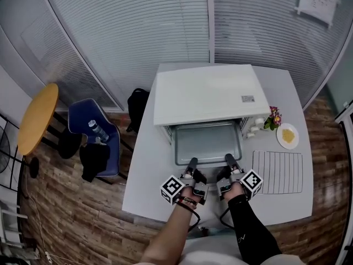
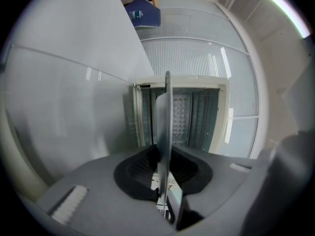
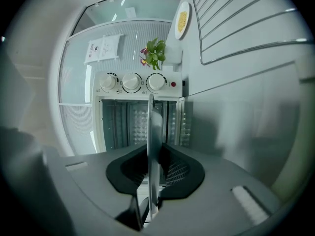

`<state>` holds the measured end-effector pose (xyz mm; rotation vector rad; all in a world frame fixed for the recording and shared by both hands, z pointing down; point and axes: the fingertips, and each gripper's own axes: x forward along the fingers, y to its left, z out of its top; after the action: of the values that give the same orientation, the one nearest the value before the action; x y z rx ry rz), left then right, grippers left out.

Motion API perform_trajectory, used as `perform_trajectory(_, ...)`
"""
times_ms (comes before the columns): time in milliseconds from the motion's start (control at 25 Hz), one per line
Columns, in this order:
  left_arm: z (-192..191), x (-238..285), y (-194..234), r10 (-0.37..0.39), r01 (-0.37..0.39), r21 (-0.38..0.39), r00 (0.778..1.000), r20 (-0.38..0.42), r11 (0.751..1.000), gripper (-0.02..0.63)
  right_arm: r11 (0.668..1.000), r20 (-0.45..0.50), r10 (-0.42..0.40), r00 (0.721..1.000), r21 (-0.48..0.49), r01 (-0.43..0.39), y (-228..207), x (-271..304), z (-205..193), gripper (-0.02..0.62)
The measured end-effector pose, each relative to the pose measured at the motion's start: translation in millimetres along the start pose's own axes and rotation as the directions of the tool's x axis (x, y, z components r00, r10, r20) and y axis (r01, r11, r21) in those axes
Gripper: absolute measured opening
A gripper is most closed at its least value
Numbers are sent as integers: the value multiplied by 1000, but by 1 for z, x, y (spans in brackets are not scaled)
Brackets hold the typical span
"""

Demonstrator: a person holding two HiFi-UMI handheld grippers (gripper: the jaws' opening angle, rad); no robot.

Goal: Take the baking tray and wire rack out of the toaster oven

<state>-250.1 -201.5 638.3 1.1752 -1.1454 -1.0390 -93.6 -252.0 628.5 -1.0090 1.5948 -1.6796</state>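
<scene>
The grey baking tray [image 1: 208, 143] sticks partway out of the white toaster oven [image 1: 205, 94], its back end still under the oven's top. My left gripper [image 1: 192, 161] is shut on the tray's front rim at the left. At the right of that same rim my right gripper [image 1: 228, 158] is shut as well. Both gripper views are rolled, so the tray [image 2: 164, 127] [image 3: 153, 136] shows edge-on as a thin upright sheet pinched between the dark pads, with the oven's open cavity [image 2: 183, 113] [image 3: 133, 124] behind it. The wire rack [image 1: 277, 171] [image 3: 246, 23] lies flat on the table to the right of the oven.
A small plate with yellow food [image 1: 288, 136] and a little flower pot [image 1: 272, 118] stand beside the oven's right end. The oven's knobs [image 3: 131, 82] face me. Left of the grey table [image 1: 146, 170] are a blue chair with a bottle [image 1: 95, 139], a black bag [image 1: 138, 106] and a round wooden table [image 1: 37, 118].
</scene>
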Motion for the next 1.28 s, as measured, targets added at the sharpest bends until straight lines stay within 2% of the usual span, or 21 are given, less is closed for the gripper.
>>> perform_trajectory(240,-7,-18,2,-3,3,-3,1000,-11,1000,115,1000,6,-31,1000,-7,31,-3,-22,-7,52)
perform_trajectory(480,-12,-37,3,1,-1,-6,999,-32,1000,115,1000,-8,-11,1000,-10,11,-3,-40,-17,52)
perform_trajectory(640,-17,-48,3,4,-4,-9,999,-42,1000,115,999,-19,-42,999,-31,41,-4,-55,-21,52)
perform_trajectory(840,-22,-61,4,4,-4,-7,998,-63,1000,115,998,-57,-19,998,-57,16,-1,-66,-28,52)
perform_trajectory(1000,-26,-65,0,-2,3,13,996,-87,1000,114,994,-98,-27,995,-105,17,1,-75,-30,52)
perform_trajectory(1280,-44,-69,-15,-16,30,99,989,-144,995,114,989,-154,7,988,-144,-29,8,-92,-21,52)
